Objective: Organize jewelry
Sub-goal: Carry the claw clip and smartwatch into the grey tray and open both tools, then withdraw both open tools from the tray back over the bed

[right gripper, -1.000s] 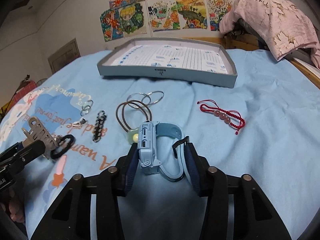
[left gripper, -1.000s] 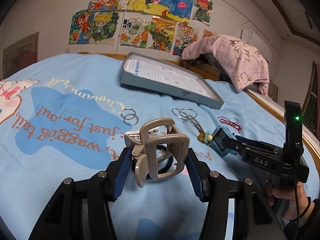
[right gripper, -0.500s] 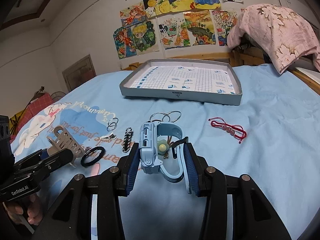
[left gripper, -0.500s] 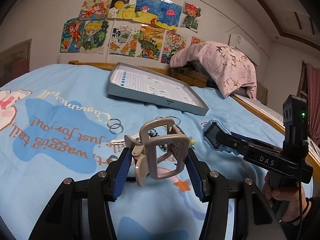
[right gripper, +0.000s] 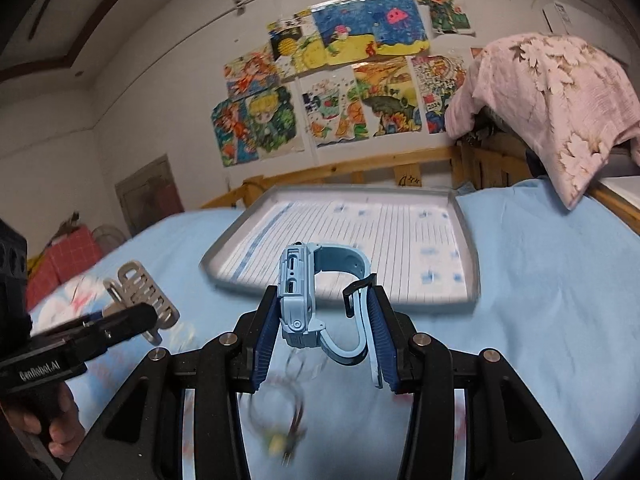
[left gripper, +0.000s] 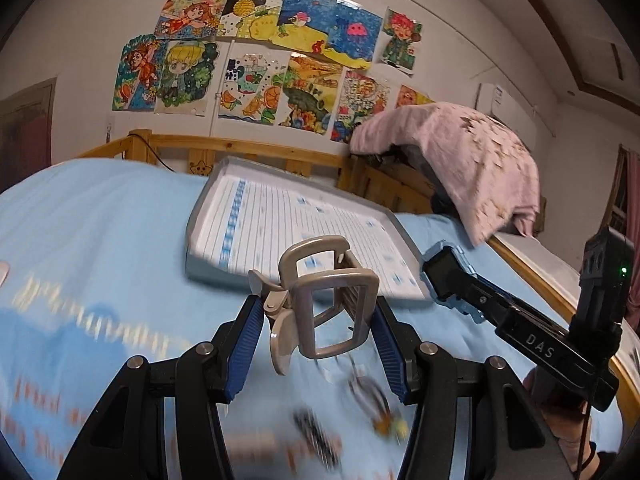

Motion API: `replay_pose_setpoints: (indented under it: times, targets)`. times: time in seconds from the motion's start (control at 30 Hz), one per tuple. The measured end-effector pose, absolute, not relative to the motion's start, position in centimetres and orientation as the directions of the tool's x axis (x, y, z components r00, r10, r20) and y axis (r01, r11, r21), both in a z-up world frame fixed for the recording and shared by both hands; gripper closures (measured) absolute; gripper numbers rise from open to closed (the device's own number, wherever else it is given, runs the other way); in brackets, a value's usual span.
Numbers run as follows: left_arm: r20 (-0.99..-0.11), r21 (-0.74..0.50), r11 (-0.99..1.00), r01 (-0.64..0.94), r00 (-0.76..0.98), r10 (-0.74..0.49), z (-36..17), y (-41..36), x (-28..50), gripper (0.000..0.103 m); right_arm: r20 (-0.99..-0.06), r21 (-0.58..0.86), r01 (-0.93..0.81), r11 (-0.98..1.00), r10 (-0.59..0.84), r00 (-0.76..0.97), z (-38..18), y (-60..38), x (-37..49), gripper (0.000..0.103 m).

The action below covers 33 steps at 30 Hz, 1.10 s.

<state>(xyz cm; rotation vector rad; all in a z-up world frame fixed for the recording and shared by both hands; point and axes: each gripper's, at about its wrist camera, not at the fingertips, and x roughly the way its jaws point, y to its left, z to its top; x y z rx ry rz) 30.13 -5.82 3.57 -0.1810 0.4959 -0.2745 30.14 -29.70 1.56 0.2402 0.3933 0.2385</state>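
- Bed w/ light blue printed sheet fills both views; wooden rail runs along the far edge, kids' drawings taped on the wall above.
- Pink floral blanket draped over sthg at the far right corner of the bed.
- Grey tray w/ white lined-paper bottom lies flat on the sheet toward the far side, in front of both tongs; nothing seen inside it.
- Left tongs: blue pads clamped on a beige claw hair clip, one pad each side, clip upright & held clear above the sheet, near edge of the tray right behind it in view.
- Right tongs: pads clamped on a light blue watch, watch body against the left pad, strap looping round to the right pad; held off the sheet, just short of the tray's near rim.
- Each tong shows in the other's view: right one w/ the watch at the left cam's right side, left one w/ the clip at the right cam's left side, well apart. A hand grips the right handle; fingers wrap the left one.
- Loose pieces on the sheet below the tongs, all blurred: a looped cord w/ yellow-green charm, thin metal rings, a dark chain-like item. Can't tell more detail.
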Motion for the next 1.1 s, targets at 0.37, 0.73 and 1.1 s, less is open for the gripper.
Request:
replay_pose_setpoints:
  times: [0.37,0.73,1.1]
  targets:
    - [-0.556,-0.269,0.955,0.126,0.789,-0.261,1.2,-5.3,41.3,0.051,-0.431,0.343,-0.106,0.933,0.257,0.865,-1.7,-29.4,41.4,0.063]
    - [-0.562,-0.253,0.962,0.101,0.794,-0.232,-0.3,-5.3,41.8,0.046,-0.5,0.307,-0.059,0.95,0.213,0.839,-4.3,-28.7,42.8,0.05]
    - [-0.512,-0.258,0.964,0.06,0.838,-0.189,1.8,-4.1,38.3,0.013,-0.427,0.335,-0.028,0.942,0.178,0.887,-2.3,-30.7,40.0,0.041]
